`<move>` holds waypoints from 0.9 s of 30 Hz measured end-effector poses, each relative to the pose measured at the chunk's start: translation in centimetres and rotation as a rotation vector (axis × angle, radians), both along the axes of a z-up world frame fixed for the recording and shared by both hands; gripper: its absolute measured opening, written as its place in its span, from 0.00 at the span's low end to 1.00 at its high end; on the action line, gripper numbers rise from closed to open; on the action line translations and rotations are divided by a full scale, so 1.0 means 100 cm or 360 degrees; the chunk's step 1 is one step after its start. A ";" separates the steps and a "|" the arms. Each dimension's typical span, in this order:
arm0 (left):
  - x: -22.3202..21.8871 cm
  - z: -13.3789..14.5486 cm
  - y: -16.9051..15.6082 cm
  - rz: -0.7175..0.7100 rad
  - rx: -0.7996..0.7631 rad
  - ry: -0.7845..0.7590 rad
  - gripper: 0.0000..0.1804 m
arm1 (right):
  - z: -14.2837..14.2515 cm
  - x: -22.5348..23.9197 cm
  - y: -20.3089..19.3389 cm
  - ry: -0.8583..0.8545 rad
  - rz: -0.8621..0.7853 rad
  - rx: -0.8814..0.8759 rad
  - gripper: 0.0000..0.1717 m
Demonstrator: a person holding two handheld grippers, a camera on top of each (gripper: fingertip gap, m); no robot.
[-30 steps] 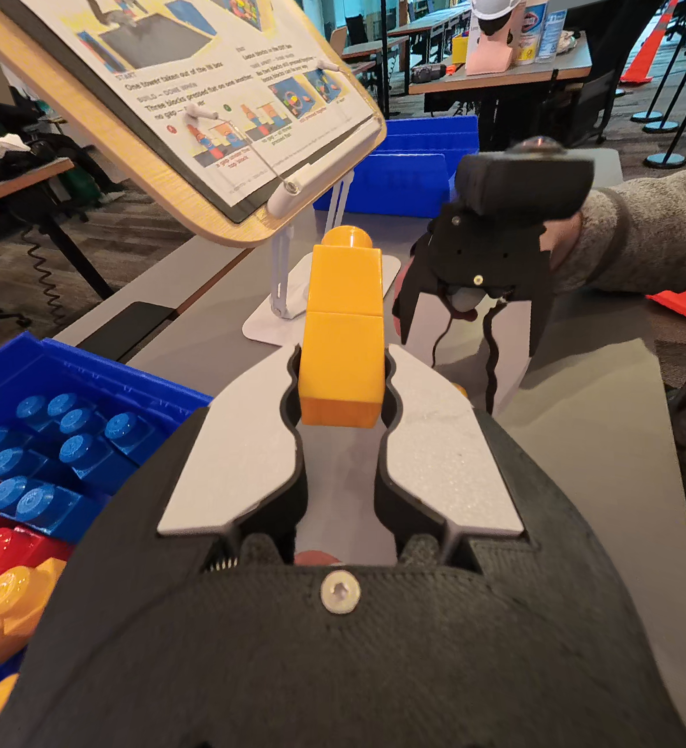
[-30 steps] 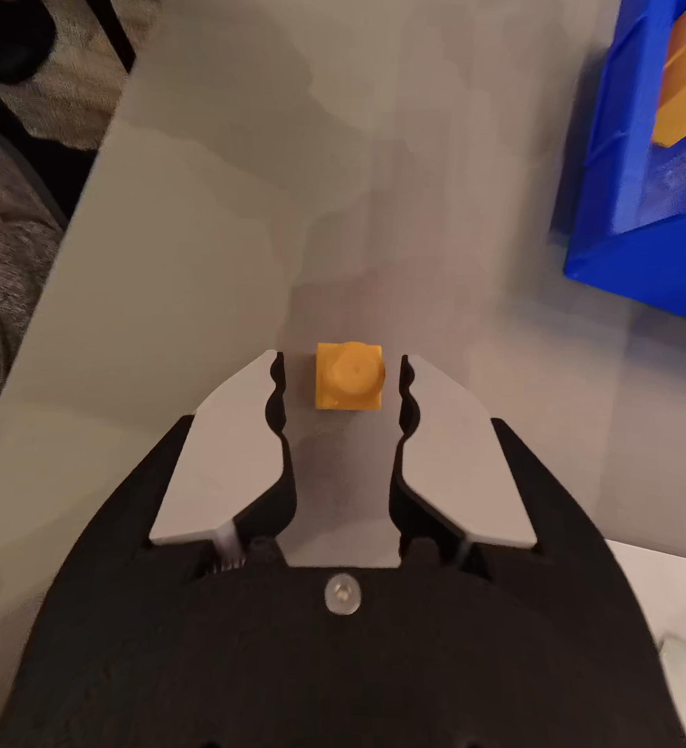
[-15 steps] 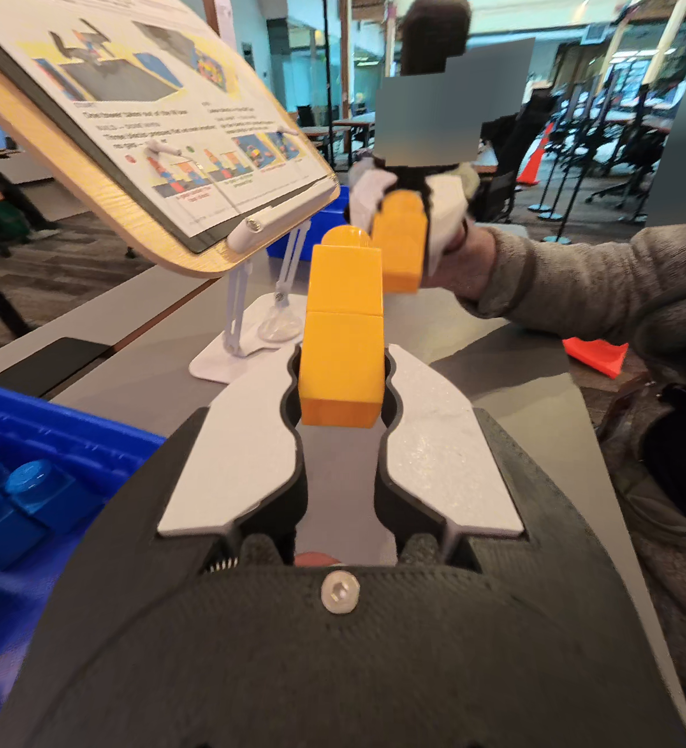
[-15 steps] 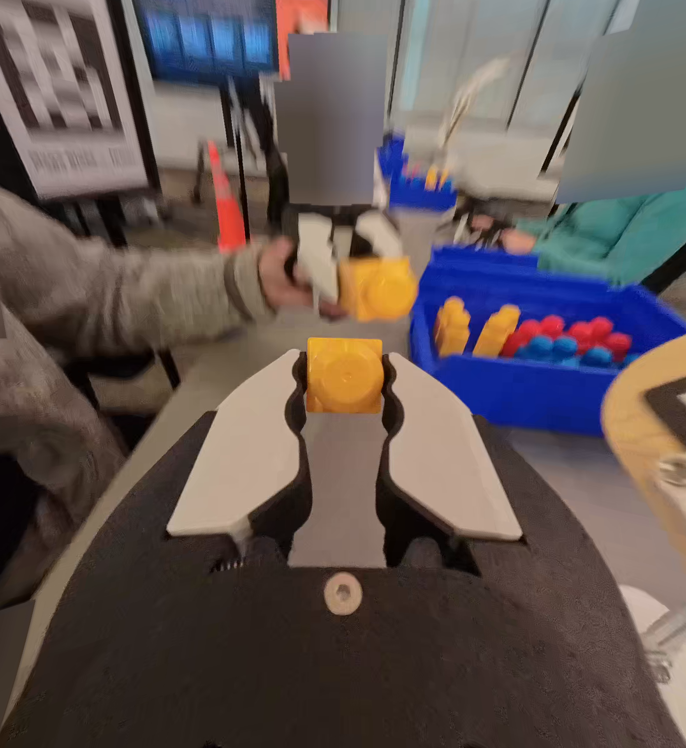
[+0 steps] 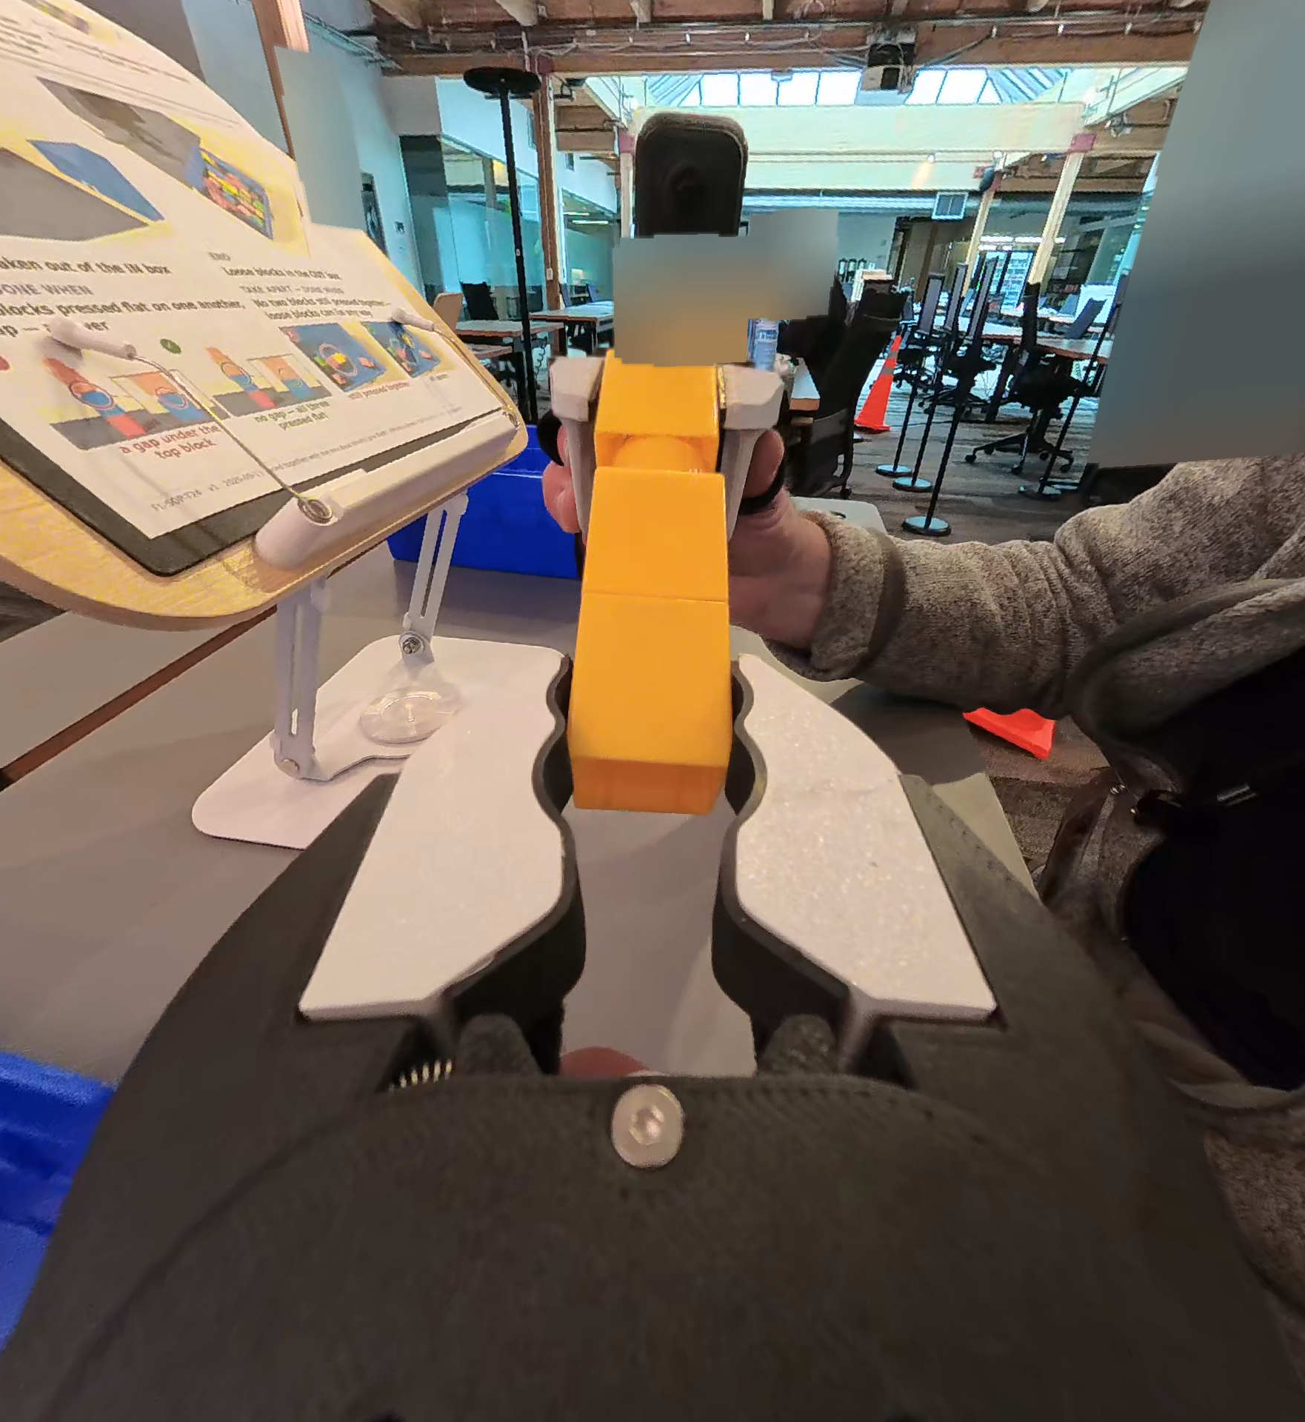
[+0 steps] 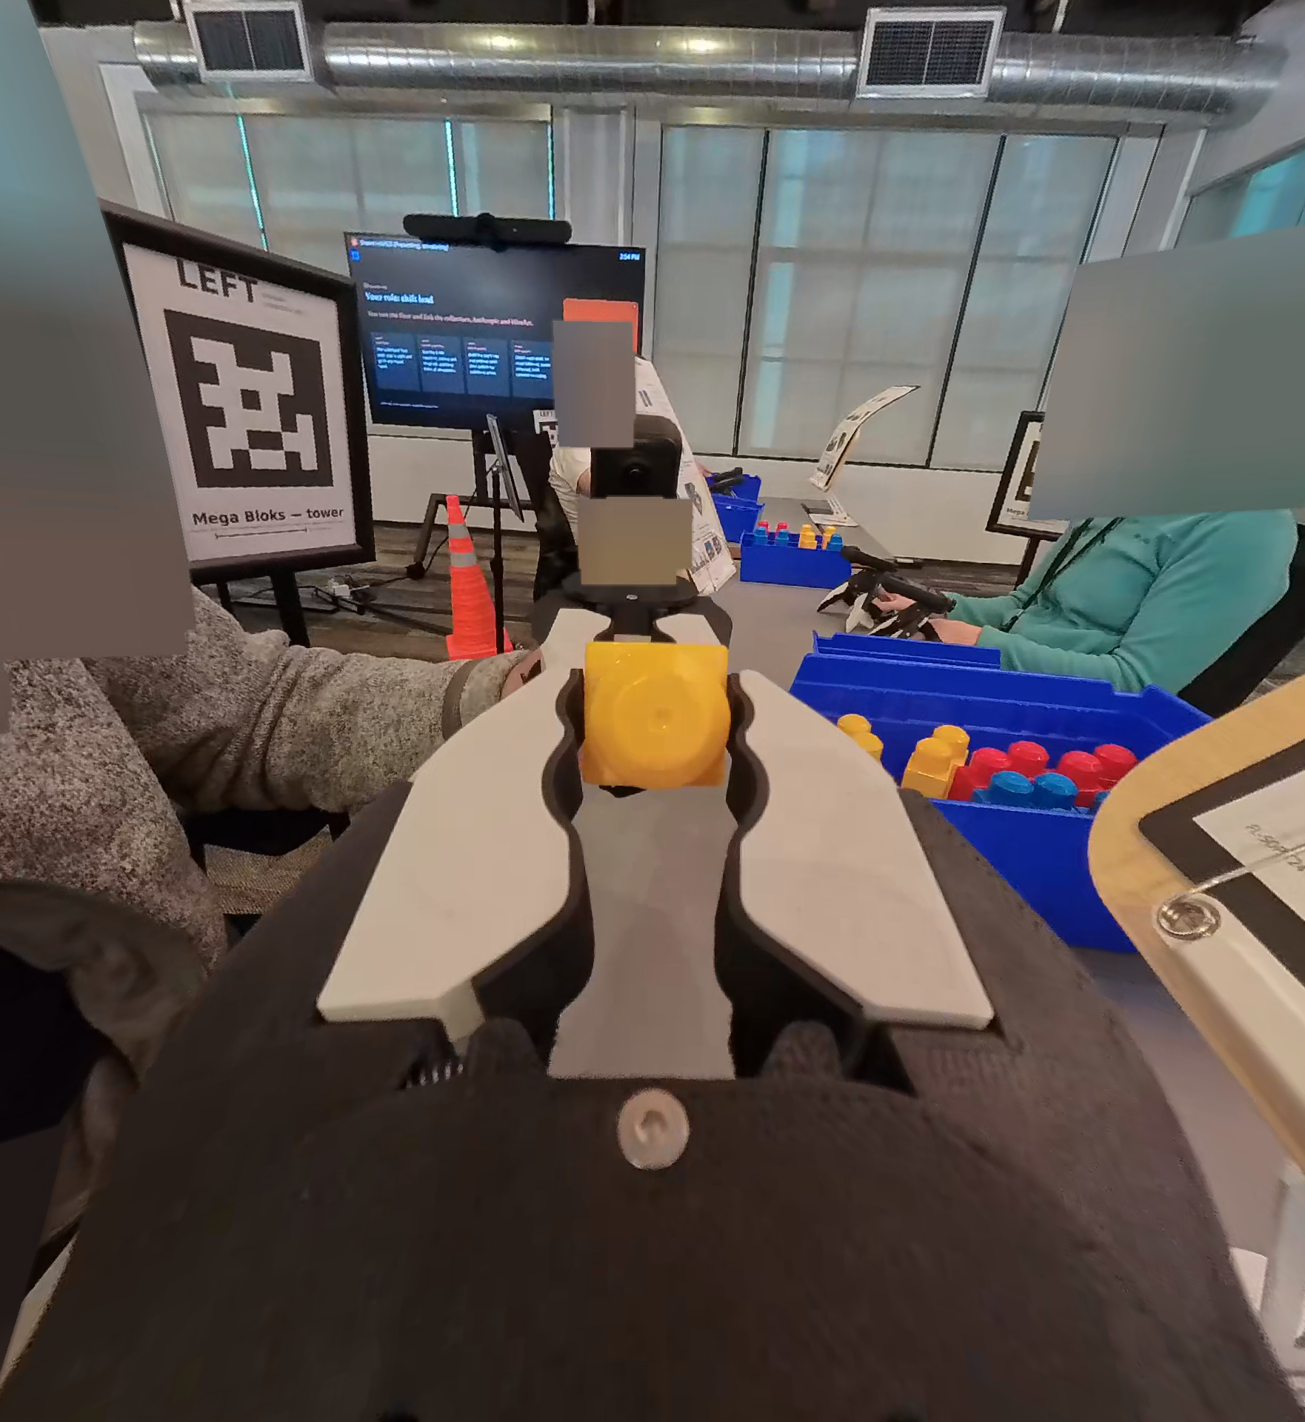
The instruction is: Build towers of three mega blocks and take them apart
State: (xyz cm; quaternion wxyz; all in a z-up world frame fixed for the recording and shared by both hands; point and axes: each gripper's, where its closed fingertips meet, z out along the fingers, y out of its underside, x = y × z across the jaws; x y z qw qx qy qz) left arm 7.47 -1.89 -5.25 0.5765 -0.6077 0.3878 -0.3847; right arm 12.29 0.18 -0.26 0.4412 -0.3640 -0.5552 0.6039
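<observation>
Grey table (image 5: 134,831) bears the instruction stand (image 5: 342,739) at ten o'clock and a blue bin (image 6: 1019,839) of blocks. Left gripper (image 5: 649,739) clamps the lower of two stacked yellow blocks (image 5: 653,615); at twelve o'clock, right gripper (image 6: 653,723) pinches a third yellow block (image 5: 657,408), its socket meeting their stud.
</observation>
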 end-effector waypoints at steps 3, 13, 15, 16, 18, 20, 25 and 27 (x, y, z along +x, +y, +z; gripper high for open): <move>0.003 0.000 -0.001 0.0002 0.0005 0.0018 0.20 | -0.001 -0.002 -0.005 -0.0001 0.0015 0.0022 0.21; 0.006 0.006 -0.004 0.0063 0.0105 0.0090 0.20 | -0.005 -0.001 -0.008 0.0013 0.0062 0.0038 0.21; 0.007 0.009 -0.005 0.0068 0.0119 0.0069 0.20 | -0.002 0.000 -0.009 0.0048 0.0072 0.0024 0.21; 0.008 0.009 -0.005 0.0067 0.0122 0.0064 0.20 | -0.001 0.001 -0.010 0.0057 0.0077 0.0023 0.21; 0.010 0.011 -0.005 0.0064 0.0125 0.0039 0.20 | 0.000 0.002 -0.010 0.0076 0.0081 0.0017 0.21; 0.011 0.012 -0.006 0.0062 0.0135 0.0026 0.20 | 0.002 0.003 -0.011 0.0097 0.0089 0.0013 0.21; 0.012 0.012 -0.008 0.0049 0.0124 0.0037 0.20 | 0.003 0.005 -0.013 0.0100 0.0090 0.0053 0.21; 0.012 0.011 -0.007 0.0050 0.0115 0.0036 0.20 | 0.002 0.005 -0.013 0.0094 0.0084 0.0065 0.21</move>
